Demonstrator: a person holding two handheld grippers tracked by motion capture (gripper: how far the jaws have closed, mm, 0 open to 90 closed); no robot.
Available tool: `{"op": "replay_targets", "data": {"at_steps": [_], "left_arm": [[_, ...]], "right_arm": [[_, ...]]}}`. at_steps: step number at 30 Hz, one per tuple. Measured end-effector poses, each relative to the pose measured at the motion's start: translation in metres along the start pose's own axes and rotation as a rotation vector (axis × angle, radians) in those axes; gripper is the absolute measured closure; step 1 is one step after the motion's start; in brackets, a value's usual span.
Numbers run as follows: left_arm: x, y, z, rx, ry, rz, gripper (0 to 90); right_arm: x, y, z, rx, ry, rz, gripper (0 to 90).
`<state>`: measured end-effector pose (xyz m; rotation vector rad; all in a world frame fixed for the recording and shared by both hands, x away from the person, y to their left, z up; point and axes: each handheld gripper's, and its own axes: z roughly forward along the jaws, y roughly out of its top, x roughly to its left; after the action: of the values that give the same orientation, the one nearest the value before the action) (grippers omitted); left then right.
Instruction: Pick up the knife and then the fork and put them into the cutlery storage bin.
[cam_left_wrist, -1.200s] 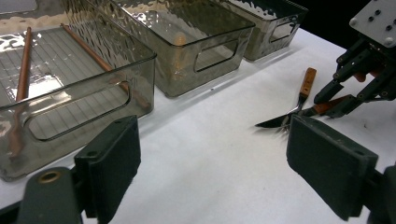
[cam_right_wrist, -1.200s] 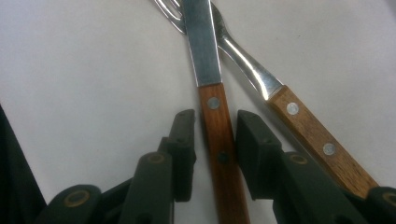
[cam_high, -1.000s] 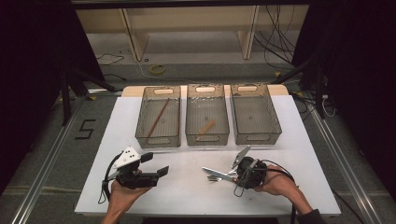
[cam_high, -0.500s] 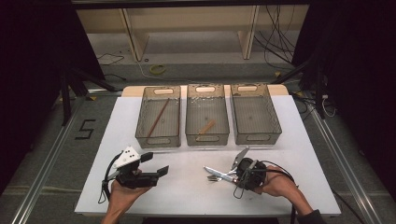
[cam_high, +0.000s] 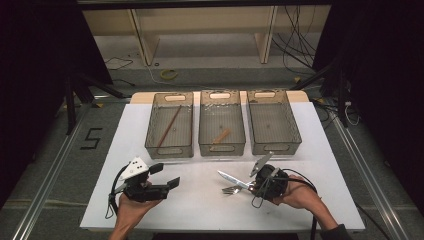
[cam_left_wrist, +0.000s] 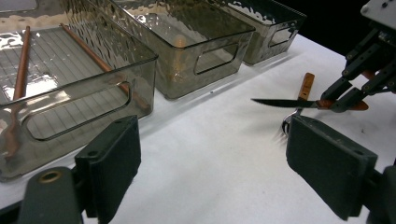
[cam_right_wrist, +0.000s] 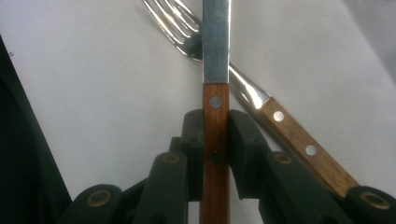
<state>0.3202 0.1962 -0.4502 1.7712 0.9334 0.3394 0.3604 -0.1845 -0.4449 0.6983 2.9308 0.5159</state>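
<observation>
Presently: right tongs (cam_right_wrist: 215, 140) clamped on knife (cam_right_wrist: 215, 70) handle just above fork (cam_right_wrist: 243, 88); left tongs (cam_left_wrist: 210, 168) spread wide, empty, near fork.

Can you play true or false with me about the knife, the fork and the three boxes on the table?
1. The right gripper squeezes the knife by its wooden handle. True.
2. The fork is inside the middle bin. False: it lies on the white table, just under the knife.
3. The left gripper holds a spoon. False: its fingers are apart with nothing between them.
4. The left bin has a long brown stick in it. True.
5. The right bin is full of forks. False: it looks empty.
</observation>
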Motion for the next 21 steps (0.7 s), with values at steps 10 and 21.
{"op": "replay_targets", "data": {"at_steps": [10,21], "left_arm": [[0.001,-0.001,0.001,-0.004,0.001,0.000,17.3],[0.001,-0.003,0.003,-0.003,0.004,-0.004,17.2]], "right_arm": [[-0.009,0.001,-0.007,-0.033,-0.002,0.048,77.6],[-0.029,0.007,-0.031,-0.111,-0.032,0.101,77.6]]}}
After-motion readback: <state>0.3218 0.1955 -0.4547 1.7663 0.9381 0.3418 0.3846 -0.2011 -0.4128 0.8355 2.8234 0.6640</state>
